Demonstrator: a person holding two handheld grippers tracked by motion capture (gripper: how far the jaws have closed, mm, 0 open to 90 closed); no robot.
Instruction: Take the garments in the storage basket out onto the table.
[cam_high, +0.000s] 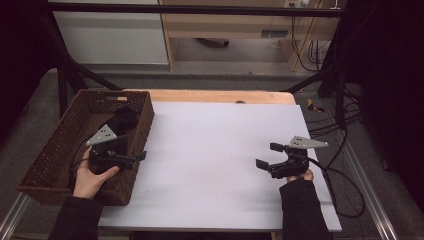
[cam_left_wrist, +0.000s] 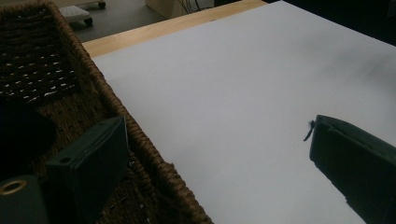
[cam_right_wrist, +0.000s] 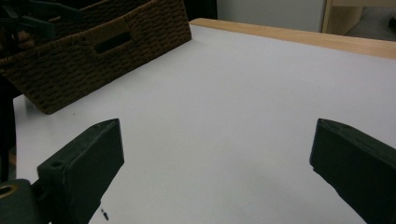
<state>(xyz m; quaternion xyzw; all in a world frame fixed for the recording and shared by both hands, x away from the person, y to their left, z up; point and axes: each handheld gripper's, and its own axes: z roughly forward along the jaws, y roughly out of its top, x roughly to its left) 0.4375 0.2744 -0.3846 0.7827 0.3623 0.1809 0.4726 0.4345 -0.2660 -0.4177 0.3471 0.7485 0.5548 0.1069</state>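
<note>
hovering over basket (cam_high: 60, 145) rim: left gripper (cam_high: 131, 150), jaws wide apart, nothing between; one jaw over basket, other over white sheet (cam_high: 220, 150). dark bundle (cam_high: 122, 120) lies inside basket, far end. right gripper (cam_high: 266, 156) low over sheet at right, jaws wide, empty, well apart from basket.

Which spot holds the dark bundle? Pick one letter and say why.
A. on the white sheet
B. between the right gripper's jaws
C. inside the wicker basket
C: the dark bundle lies inside the wicker basket, beyond the left gripper.
</note>
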